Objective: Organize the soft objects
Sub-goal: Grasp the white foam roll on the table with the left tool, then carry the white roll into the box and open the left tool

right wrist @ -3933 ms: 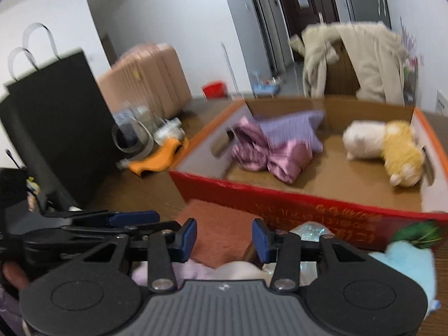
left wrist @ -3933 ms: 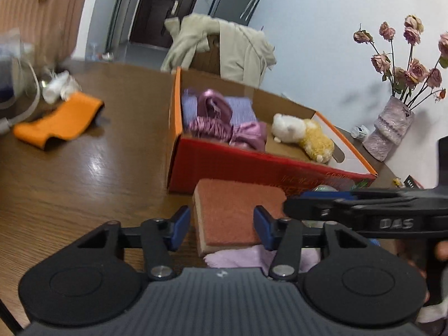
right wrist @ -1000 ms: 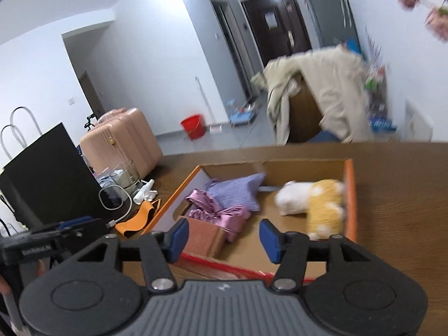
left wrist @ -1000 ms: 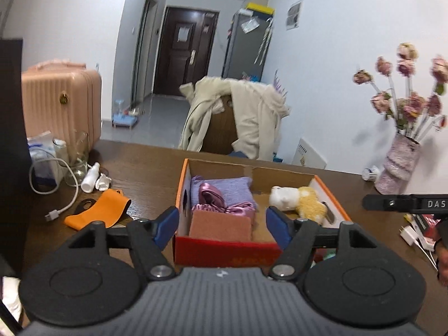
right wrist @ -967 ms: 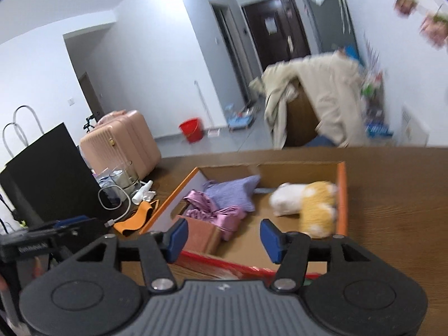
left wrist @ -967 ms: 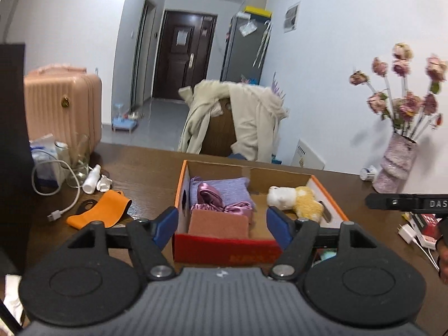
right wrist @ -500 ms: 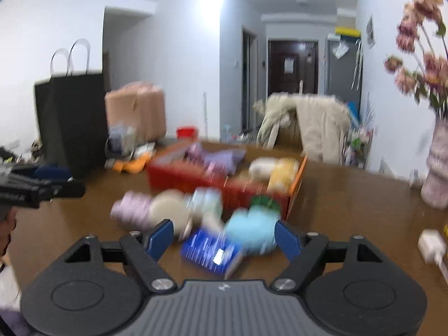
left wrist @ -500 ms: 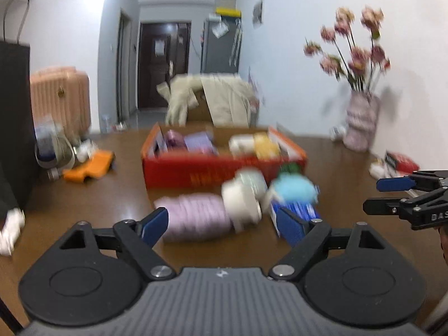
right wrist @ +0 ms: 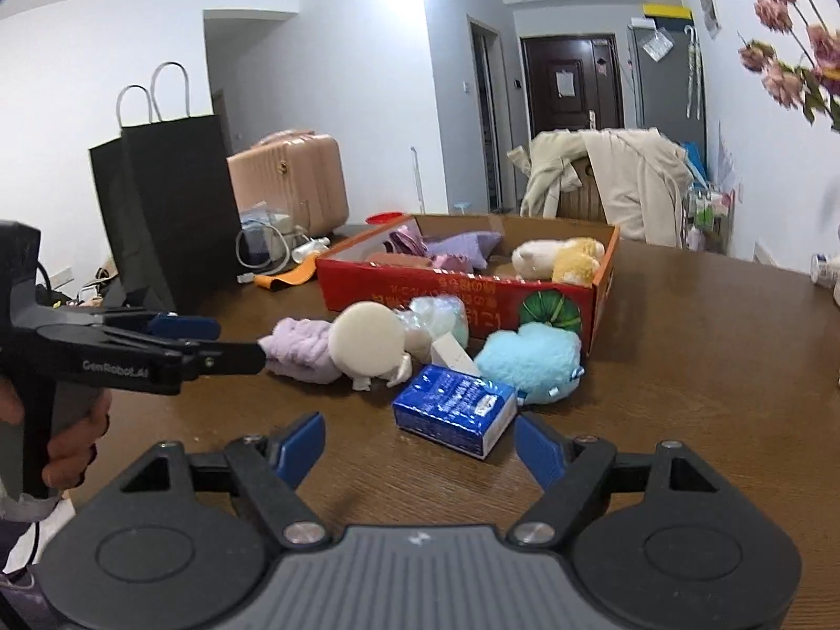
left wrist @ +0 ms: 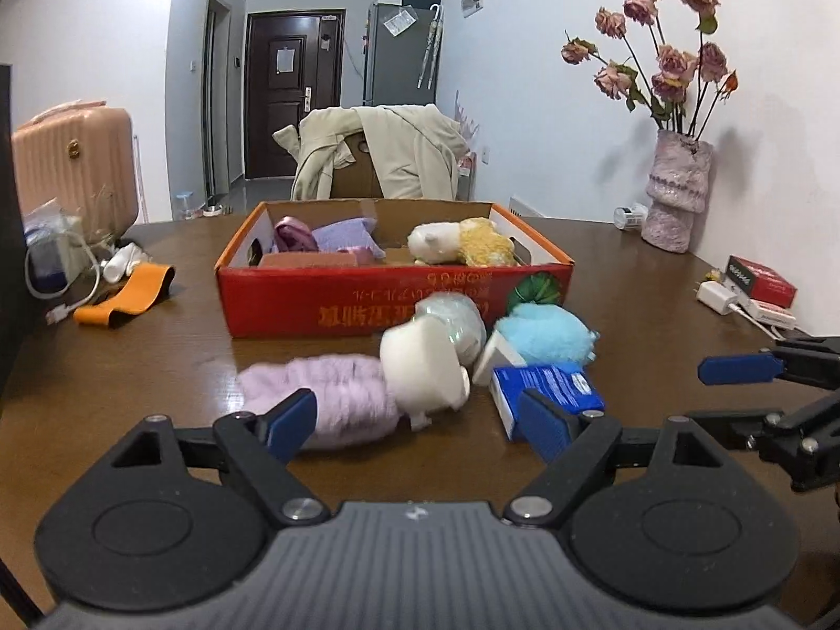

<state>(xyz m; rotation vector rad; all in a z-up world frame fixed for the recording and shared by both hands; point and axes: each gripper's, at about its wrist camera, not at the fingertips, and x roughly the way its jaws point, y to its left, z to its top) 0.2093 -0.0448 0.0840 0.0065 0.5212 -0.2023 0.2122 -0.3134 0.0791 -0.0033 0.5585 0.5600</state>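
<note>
Dark brown wood table (left wrist: 157, 346) fills the room's middle, with a red cardboard box (left wrist: 367, 304) at its centre holding a lilac cloth (left wrist: 346, 233), a pink satin piece (left wrist: 291, 233), a brown sponge (left wrist: 310, 261) and a white-and-yellow plush (left wrist: 462, 244). Just near of the box lie a fluffy lilac roll (left wrist: 325, 404), a cream round cushion (right wrist: 367, 338), a blue plush (right wrist: 530, 359) and a blue tissue pack (right wrist: 454, 409). Both the left gripper (left wrist: 417, 422) and right gripper (right wrist: 420, 451) hang above the near table edge, jaws spread wide, holding nothing.
</note>
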